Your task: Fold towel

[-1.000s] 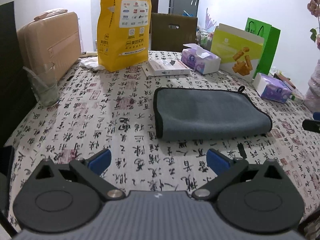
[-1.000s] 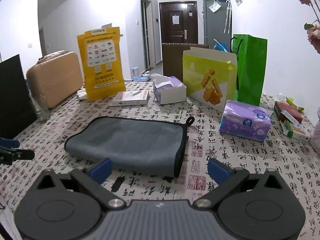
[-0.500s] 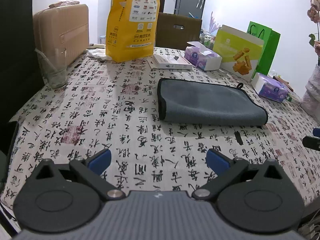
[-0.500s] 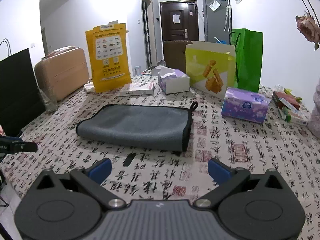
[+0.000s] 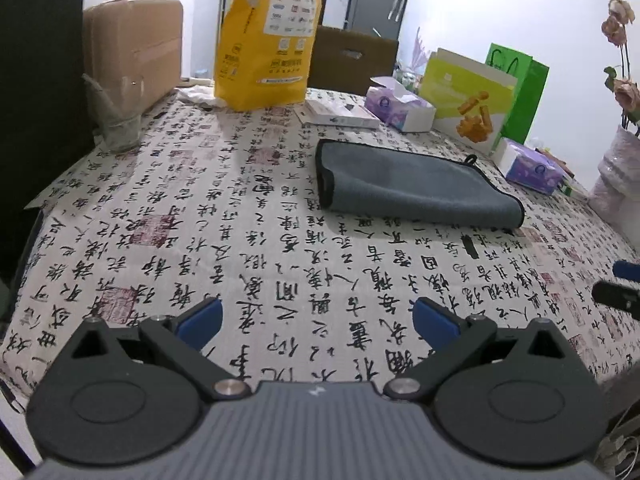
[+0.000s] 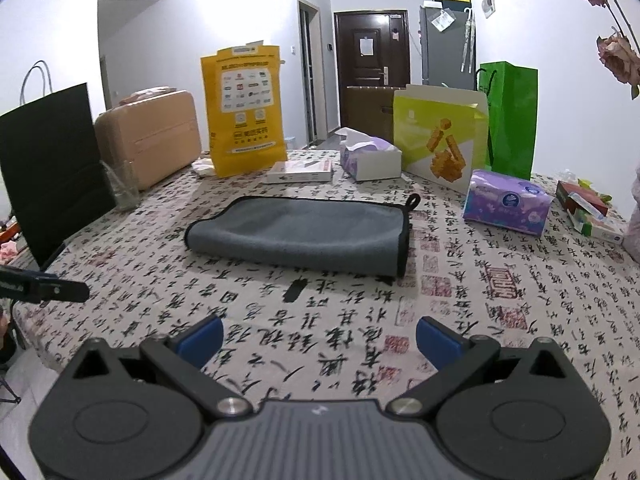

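Note:
A grey towel [image 5: 404, 186] with black trim lies folded flat on the calligraphy-print tablecloth [image 5: 248, 248]; it also shows in the right wrist view [image 6: 304, 232]. A small hanging loop [image 6: 412, 201] sticks out at its far right corner. My left gripper [image 5: 316, 322] is open and empty, well back from the towel near the table's front edge. My right gripper [image 6: 318, 338] is open and empty, also well short of the towel. The right gripper's tip [image 5: 618, 294] shows at the right edge of the left wrist view.
Behind the towel stand a yellow bag [image 5: 266, 36], a flat white box [image 5: 340, 114], an open tissue box [image 5: 400, 104], a lime box [image 6: 438, 136] and a green bag [image 6: 510, 118]. A purple tissue pack [image 6: 506, 204] lies right. A glass [image 5: 118, 120], tan suitcase [image 5: 132, 46] and black bag [image 6: 48, 164] stand left.
Both grippers have drawn back from the towel toward the table's front edge and stayed open. The towel has not moved.

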Demonstrator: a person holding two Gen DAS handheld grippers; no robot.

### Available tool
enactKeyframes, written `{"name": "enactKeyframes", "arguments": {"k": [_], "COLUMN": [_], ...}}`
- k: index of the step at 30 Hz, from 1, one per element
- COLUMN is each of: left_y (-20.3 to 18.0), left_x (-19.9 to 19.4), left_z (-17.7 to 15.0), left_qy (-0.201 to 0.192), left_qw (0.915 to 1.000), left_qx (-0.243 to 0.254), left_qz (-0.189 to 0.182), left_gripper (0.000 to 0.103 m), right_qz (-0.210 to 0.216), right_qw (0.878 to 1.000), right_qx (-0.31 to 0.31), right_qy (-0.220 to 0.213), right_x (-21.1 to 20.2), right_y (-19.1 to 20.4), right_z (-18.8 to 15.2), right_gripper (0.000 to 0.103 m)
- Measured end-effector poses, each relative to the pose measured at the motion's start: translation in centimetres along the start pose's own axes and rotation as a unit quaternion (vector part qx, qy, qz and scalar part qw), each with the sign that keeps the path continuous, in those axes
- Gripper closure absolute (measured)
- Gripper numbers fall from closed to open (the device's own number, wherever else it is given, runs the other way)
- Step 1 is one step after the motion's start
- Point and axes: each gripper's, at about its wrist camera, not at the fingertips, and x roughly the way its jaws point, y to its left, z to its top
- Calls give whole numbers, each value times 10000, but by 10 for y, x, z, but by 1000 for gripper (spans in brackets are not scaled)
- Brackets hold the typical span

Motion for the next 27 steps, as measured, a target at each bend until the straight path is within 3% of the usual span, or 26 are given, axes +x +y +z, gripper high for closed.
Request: {"name": "enactKeyframes", "arguments": {"k": [6, 14, 27], "left_y": [4, -8, -30], "left_x": [-19, -56, -93], "left_z": [-12, -35, -71], "left_qy": [-299, -778, -1075], "left_qw": [9995, 9967, 9925], "left_qx": [-107, 196, 560], "left_qz": [39, 144, 166], "left_gripper": [0, 0, 0], "right_qz": [-9, 92, -105], "right_qw": [9999, 9987, 9974], "right_qx": [-32, 82, 22], "right_qy": [-150, -496, -719], "right_x": [-14, -42, -78], "right_y": [15, 28, 44], "right_z": [-13, -25, -57], "right_gripper": [0, 0, 0]}}
